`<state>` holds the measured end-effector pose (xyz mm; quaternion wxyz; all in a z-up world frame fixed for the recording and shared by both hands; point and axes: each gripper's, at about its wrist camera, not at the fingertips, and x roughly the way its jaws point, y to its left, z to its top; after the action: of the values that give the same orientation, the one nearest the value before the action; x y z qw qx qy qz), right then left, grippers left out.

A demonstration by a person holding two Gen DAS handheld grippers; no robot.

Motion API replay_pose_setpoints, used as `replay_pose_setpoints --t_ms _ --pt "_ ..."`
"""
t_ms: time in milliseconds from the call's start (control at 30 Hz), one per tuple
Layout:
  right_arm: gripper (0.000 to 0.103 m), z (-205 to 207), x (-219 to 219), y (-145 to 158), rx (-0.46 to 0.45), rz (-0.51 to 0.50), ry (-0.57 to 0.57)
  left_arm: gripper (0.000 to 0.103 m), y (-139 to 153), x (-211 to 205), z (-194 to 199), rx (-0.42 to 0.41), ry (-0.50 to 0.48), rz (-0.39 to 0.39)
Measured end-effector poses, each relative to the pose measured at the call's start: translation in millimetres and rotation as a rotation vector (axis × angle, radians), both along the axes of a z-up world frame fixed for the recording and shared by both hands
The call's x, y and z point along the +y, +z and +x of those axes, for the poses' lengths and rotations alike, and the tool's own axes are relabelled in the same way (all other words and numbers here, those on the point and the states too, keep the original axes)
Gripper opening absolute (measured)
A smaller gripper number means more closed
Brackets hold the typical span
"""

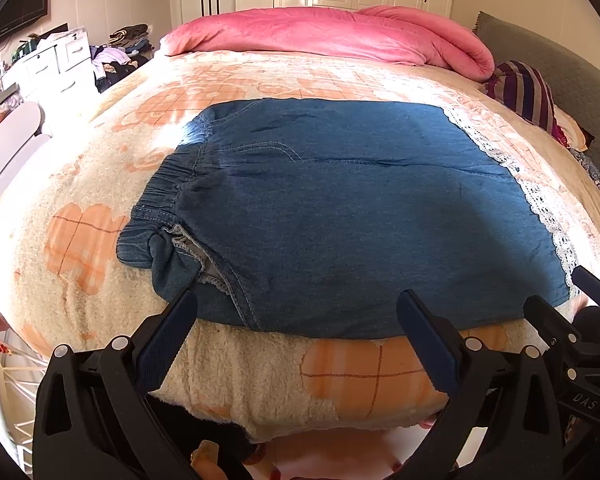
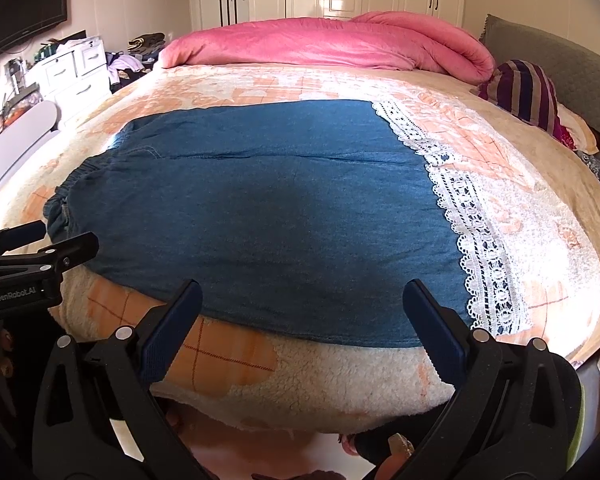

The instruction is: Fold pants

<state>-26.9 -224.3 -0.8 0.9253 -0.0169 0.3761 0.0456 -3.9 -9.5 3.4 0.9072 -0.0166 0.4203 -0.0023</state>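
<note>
The denim pants (image 1: 340, 208) are lying spread flat on the bed (image 1: 260, 376), close to its near edge, which is keeping them within easy reach of both tools. The elastic waistband (image 1: 168, 184) is sitting at the left and the white lace hem (image 2: 460, 216) at the right, so the garment is running sideways across the view. A long crease is running from waist to hem through the middle, which suggests the two legs are lying side by side rather than stacked, though I cannot tell this for sure. At the near left corner the waistband is bunching and turning over, showing its pale inner seam. The left claw (image 1: 296, 332) is hovering just short of the near edge by the waist end, jaws wide apart and holding nothing; the right claw (image 2: 300, 320) is hovering likewise near the hem end, also spread and empty. This placing, one tool toward each end of the near edge, looks suited to lifting that edge and carrying it over the far one. Farther back, a pink quilt (image 1: 320, 36) is lying heaped across the bed and a striped pillow (image 1: 524, 88) is resting at the right, both well apart from the pants.
</note>
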Motion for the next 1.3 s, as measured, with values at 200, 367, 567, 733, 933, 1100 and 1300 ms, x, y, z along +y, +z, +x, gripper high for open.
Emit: replay_pose_setpoints --t_ms 200,367,567,733,933,1100,1300 --pt "0.095 0 -1 1 -0.002 -0.001 0.0 0.099 1 -2 -1 -0.003 -0.008 -0.003" --pt "0.095 0 -1 1 -0.002 0.0 -0.002 0.099 2 -1 -1 -0.002 -0.008 -0.005" --pt "0.095 1 -2 2 -0.005 0.0 -0.004 0.099 2 -1 0 -0.001 -0.009 -0.008" --pt "0.095 1 -1 1 -0.006 0.0 -0.005 0.099 1 -1 0 0.001 -0.007 -0.009" --pt "0.095 3 0 2 -0.006 -0.006 0.003 0.099 0 2 4 0.003 0.0 -0.013" --pt "0.095 8 0 3 -0.006 -0.008 0.002 0.099 0 4 7 0.006 0.003 -0.018" --pt "0.095 19 4 3 -0.001 -0.012 0.016 0.099 -1 10 16 0.014 0.015 -0.028"
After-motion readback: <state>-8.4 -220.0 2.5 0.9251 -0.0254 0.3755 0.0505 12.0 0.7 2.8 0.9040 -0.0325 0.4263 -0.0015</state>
